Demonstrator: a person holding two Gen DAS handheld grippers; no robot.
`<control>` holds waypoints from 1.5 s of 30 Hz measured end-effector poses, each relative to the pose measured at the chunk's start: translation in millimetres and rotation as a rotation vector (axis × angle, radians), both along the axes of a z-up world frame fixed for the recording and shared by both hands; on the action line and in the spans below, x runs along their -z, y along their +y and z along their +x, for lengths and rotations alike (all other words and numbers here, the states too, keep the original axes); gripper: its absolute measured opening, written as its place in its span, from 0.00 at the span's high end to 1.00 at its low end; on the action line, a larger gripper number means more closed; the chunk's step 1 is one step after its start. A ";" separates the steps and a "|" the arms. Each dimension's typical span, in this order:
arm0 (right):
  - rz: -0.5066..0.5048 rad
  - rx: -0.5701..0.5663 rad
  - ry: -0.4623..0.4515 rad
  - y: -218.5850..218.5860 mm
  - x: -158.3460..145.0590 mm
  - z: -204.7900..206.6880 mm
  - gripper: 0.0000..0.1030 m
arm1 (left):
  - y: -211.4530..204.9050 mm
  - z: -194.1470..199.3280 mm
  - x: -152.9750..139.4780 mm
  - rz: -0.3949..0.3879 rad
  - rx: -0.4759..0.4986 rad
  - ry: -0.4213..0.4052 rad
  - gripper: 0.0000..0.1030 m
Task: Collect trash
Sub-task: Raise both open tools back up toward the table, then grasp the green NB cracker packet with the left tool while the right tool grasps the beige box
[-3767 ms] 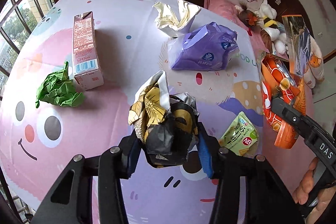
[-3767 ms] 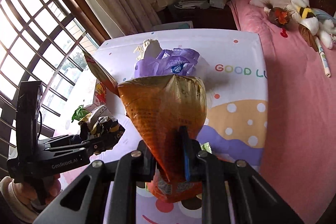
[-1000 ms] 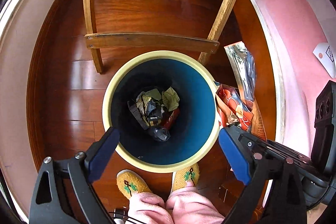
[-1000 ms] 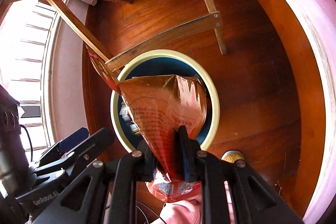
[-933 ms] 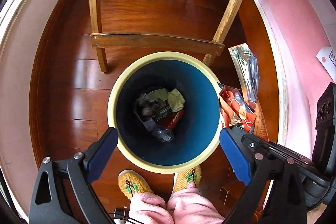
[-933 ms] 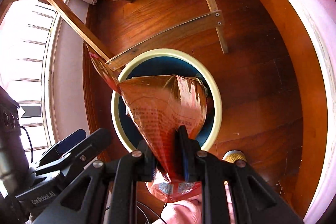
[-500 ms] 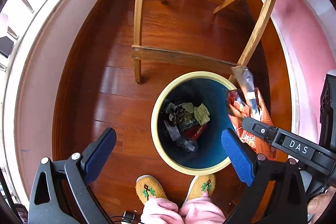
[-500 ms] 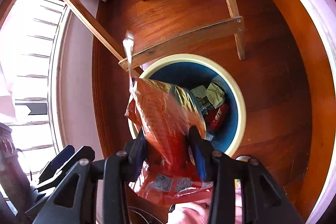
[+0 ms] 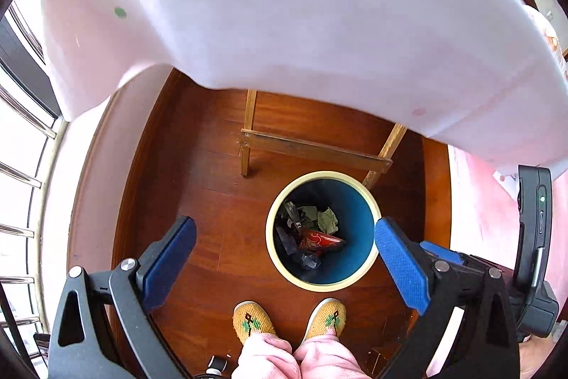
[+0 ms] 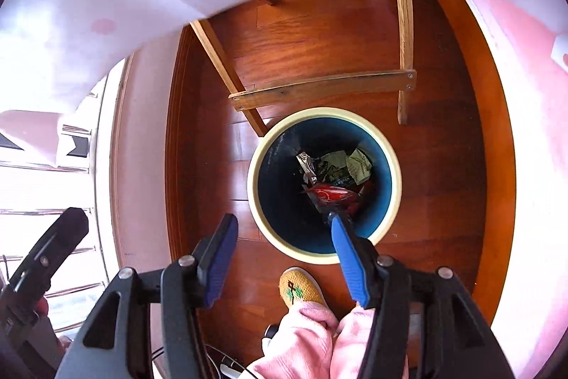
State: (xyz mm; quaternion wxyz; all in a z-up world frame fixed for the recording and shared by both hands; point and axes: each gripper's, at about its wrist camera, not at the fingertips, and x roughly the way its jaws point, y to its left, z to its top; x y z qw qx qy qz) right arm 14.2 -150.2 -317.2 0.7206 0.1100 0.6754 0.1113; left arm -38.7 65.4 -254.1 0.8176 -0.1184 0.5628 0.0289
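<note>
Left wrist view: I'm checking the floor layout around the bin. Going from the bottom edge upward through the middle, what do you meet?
Pink trouser legs → yellow knitted slippers → trash bin with wrappers inside → wooden crossbar of the table frame → hanging white tablecloth.

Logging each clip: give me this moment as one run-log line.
phase: after drop | left gripper: open, empty | right gripper: opening, empty | red snack bag: in bin | bin: on floor

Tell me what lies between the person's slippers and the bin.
Only bare wooden floor separates the slippers from the bin's cream rim; nothing lies there. The left wrist view shows it best.
</note>
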 end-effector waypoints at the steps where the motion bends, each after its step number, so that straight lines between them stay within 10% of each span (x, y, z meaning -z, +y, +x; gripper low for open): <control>1: -0.004 -0.008 -0.004 0.2 -12.3 -2.5 0.46 | -0.6 -1.7 -12.6 0.004 0.002 -0.007 0.03; 12: -0.024 -0.093 -0.152 -6.5 -173.3 -31.5 0.46 | -4.5 -9.6 -147.3 0.025 0.145 -0.085 0.03; 25: -0.089 0.068 -0.487 -33.3 -313.2 -15.6 0.46 | -23.6 35.6 -271.5 0.059 0.303 -0.276 0.03; 45: -0.091 0.153 -0.514 -159.3 -307.7 168.7 0.45 | -143.2 223.1 -276.3 0.056 0.358 -0.215 0.04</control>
